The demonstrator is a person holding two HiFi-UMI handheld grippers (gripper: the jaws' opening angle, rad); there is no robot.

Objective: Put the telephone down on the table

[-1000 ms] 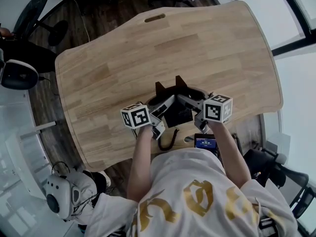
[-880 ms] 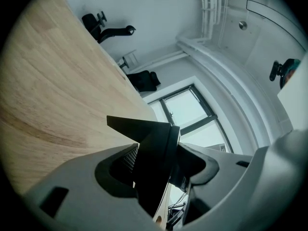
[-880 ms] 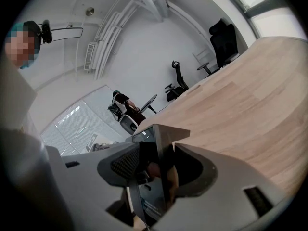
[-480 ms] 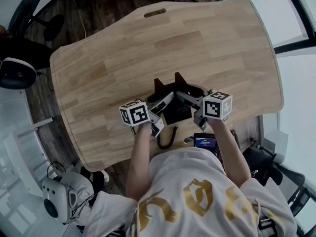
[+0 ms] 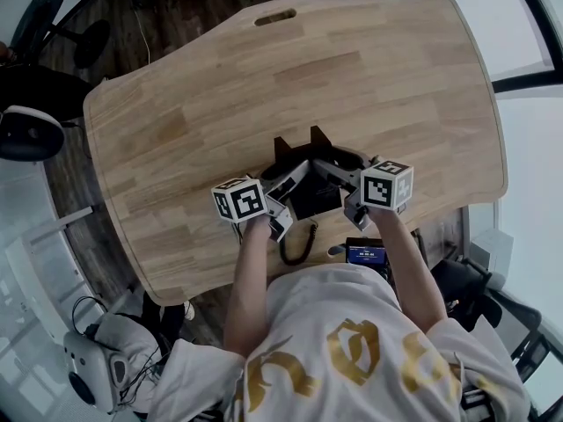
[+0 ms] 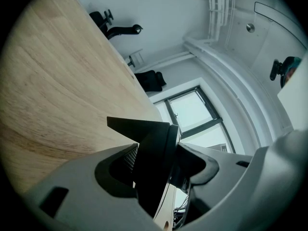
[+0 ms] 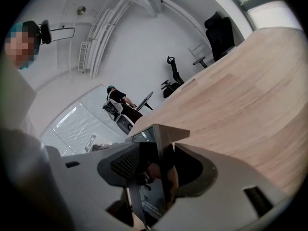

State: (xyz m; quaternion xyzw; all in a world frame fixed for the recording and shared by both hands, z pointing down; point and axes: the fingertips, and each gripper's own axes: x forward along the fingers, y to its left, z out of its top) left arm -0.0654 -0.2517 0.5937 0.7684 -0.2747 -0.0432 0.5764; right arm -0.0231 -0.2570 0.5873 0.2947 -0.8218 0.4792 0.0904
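A black telephone (image 5: 314,187) with a coiled cord (image 5: 297,246) hangs just above the near part of the wooden table (image 5: 220,104). Both grippers hold it, one at each side. My left gripper (image 5: 280,181) is shut on the telephone's left edge; in the left gripper view that black edge (image 6: 156,153) fills the gap of my left gripper (image 6: 154,174). My right gripper (image 5: 341,179) is shut on the right edge. In the right gripper view a thin black panel (image 7: 162,162) stands between the jaws of my right gripper (image 7: 155,174). The telephone's underside is hidden.
A small device with a blue screen (image 5: 365,253) sits by the person's waist at the table's front edge. The far edge has a slot (image 5: 275,17). Office chairs (image 5: 44,69) stand at the left, and a white headset (image 5: 88,372) lies on the floor.
Both grippers have sunk a little toward the table with the telephone still between them. The coiled cord now hangs lower by the front edge.
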